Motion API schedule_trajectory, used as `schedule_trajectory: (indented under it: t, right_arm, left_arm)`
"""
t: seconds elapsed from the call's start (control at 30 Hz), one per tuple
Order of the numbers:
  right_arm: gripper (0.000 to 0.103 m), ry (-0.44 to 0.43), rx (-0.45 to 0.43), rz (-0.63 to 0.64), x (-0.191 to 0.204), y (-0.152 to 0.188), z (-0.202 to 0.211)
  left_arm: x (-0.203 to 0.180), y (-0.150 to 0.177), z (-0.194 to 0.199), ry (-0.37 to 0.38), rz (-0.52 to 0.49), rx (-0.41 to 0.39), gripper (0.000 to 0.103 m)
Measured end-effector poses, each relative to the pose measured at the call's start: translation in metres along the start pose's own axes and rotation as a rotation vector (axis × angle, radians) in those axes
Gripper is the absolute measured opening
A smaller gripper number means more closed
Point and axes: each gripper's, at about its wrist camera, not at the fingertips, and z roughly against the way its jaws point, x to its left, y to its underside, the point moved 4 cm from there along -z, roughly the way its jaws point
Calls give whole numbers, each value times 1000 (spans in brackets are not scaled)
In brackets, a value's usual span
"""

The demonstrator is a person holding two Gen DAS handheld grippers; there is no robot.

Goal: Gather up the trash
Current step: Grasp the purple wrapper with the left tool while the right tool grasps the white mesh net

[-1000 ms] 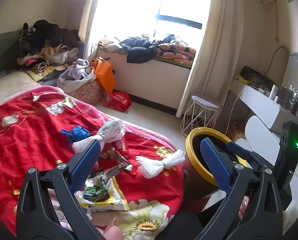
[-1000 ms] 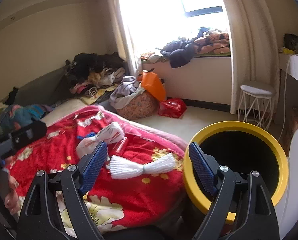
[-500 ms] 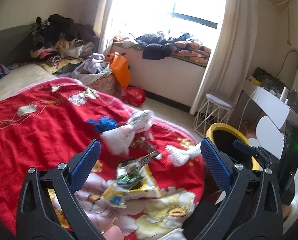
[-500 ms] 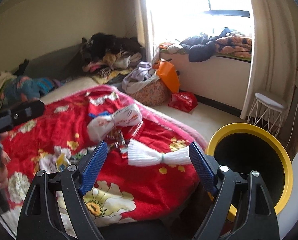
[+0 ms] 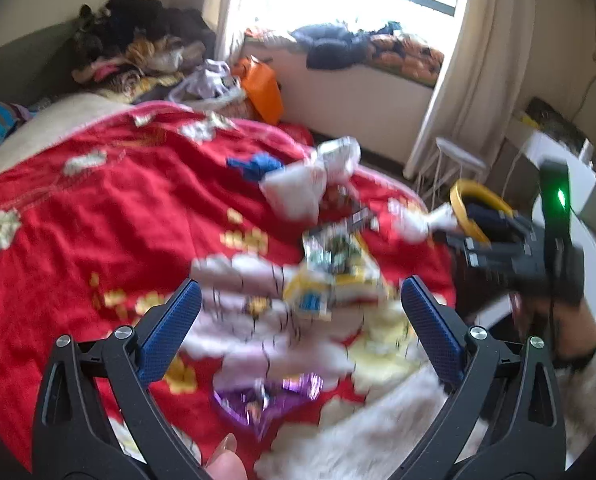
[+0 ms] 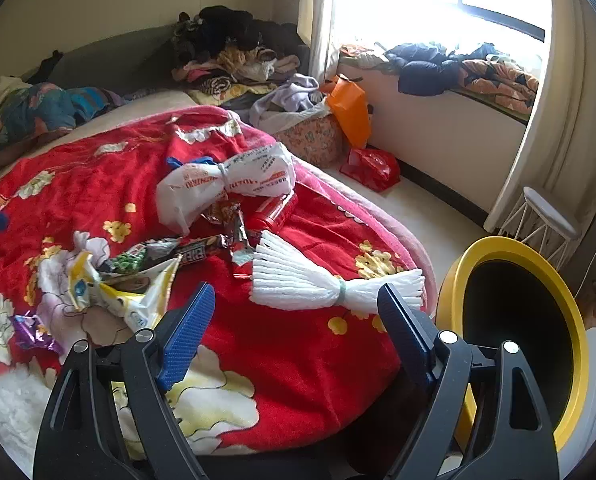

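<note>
Trash lies on a red flowered blanket (image 6: 306, 344): a knotted white plastic bag (image 6: 222, 184), a tied white paper bundle (image 6: 330, 284), a yellow snack bag (image 6: 138, 292), dark wrappers (image 6: 194, 252), a red bottle (image 6: 274, 210) and a purple wrapper (image 6: 30, 332). A yellow-rimmed black bin (image 6: 518, 320) stands by the bed's right edge. My right gripper (image 6: 294, 328) is open and empty, just short of the paper bundle. My left gripper (image 5: 298, 316) is open and empty above the yellow snack bag (image 5: 330, 284); that view is blurred. The purple wrapper (image 5: 266, 400) lies near it.
Piled clothes (image 6: 234, 52) lie at the bed's far end. A basket of laundry (image 6: 310, 132), an orange bag (image 6: 350, 112) and a red bag (image 6: 372, 168) sit on the floor by the window. A white wire stool (image 6: 546, 220) stands behind the bin.
Both grippers have swung left over the bed, bringing more of the trash into view. The bin has shifted to the right in both views. Both stay open.
</note>
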Motion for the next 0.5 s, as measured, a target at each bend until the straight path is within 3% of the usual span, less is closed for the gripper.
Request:
schedule_trajectory:
  t: [0.2, 0.33, 0.4, 0.47, 0.5]
  right_arm:
    - [81, 3, 58, 6, 0, -3, -26]
    - [80, 2, 101, 5, 1, -6, -47]
    - [70, 1, 132, 8, 1, -6, -60]
    - [49, 0, 160, 1, 1, -4, -69]
    - [47, -11, 160, -6, 1, -4, -72]
  left_arm:
    - [10, 34, -16, -16, 29, 148, 92]
    - [19, 45, -23, -23, 60, 200, 92]
    - [21, 50, -27, -22, 67, 231, 92]
    - [19, 56, -32, -17, 62, 263, 81]
    - [18, 60, -35, -16, 54, 279, 78]
